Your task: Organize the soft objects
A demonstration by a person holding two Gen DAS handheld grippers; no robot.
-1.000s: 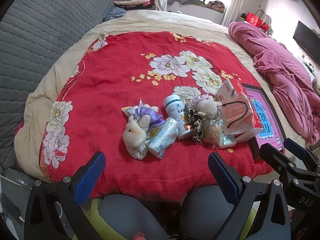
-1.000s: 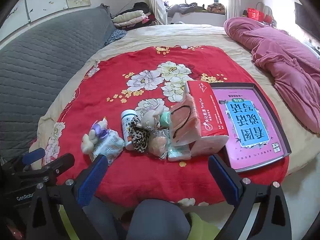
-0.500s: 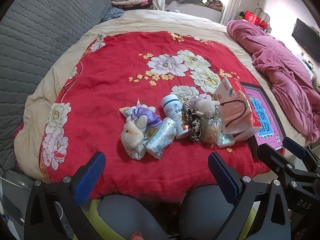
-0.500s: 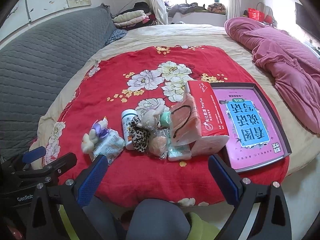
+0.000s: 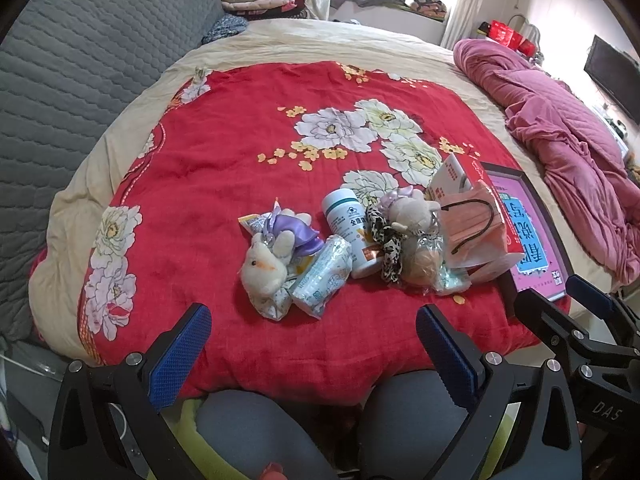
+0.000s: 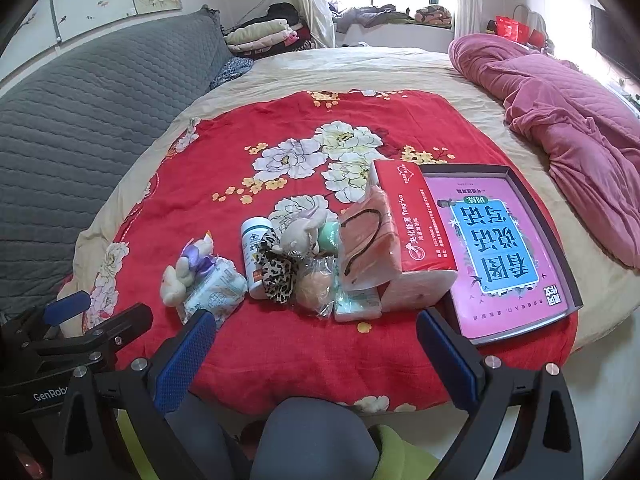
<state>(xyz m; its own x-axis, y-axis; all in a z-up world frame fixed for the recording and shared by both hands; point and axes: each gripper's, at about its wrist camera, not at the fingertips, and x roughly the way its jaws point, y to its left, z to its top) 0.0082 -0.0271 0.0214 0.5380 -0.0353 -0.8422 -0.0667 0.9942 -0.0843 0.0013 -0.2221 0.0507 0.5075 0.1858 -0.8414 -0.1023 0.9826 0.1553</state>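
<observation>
Both grippers are held low at the near edge of the bed, over a person's knees. The left gripper (image 5: 313, 343) is spread wide, and nothing is held in it. The right gripper (image 6: 316, 343) is spread wide too, with nothing in it.

A row of small things is laid on the red quilt (image 5: 224, 168). A white bunny (image 5: 264, 266) is seen at the left end, touching a tissue pack (image 5: 322, 274). A white bottle (image 5: 352, 232) is laid beside a spotted scrunchie (image 5: 386, 242). A grey plush (image 5: 408, 210) is propped above a sponge (image 6: 314, 286). A pink mask (image 6: 370, 246) is leaned on a red box (image 6: 416, 220). A pink tray (image 6: 556, 224) is set just right of the box.
</observation>
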